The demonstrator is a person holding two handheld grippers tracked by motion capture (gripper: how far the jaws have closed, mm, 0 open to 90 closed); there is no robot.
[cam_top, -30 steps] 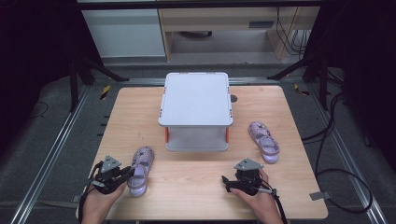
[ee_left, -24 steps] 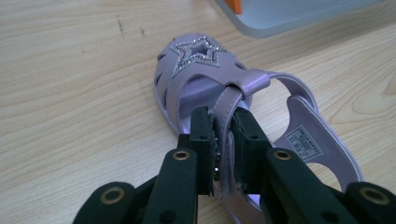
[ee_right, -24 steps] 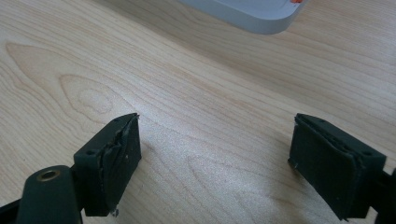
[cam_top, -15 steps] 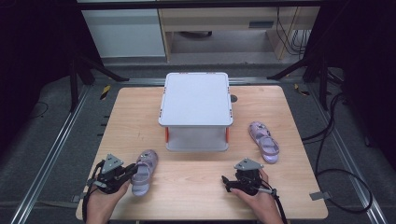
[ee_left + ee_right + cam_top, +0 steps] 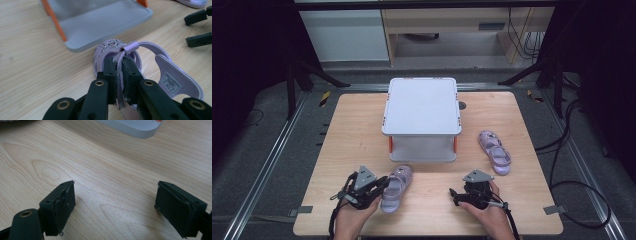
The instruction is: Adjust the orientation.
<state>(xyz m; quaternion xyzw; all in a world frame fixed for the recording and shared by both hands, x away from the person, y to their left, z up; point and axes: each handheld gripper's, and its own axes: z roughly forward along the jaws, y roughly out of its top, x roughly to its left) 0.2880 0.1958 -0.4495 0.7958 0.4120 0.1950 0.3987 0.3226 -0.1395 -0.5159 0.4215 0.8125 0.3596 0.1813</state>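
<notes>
A lilac sandal (image 5: 396,187) with a glitter star lies just in front of the grey two-tier rack (image 5: 422,106). My left gripper (image 5: 379,187) is shut on this sandal's strap; in the left gripper view the jaws pinch the strap (image 5: 120,72) and the sandal (image 5: 172,81) extends to the right. A second lilac sandal (image 5: 494,151) rests on the table right of the rack. My right gripper (image 5: 455,196) hovers over bare wood near the front edge, open, with nothing between its jaws (image 5: 115,205).
The rack's grey lower shelf (image 5: 100,21) with orange posts stands close beyond the held sandal. The wooden table (image 5: 347,135) ends at metal rails on both sides. Cables trail on the floor at the right. The right gripper's fingertips (image 5: 198,40) show at the far right.
My left gripper has carried the sandal to the right and slightly toward the rack, turning it. The right gripper and the other sandal have stayed put.
</notes>
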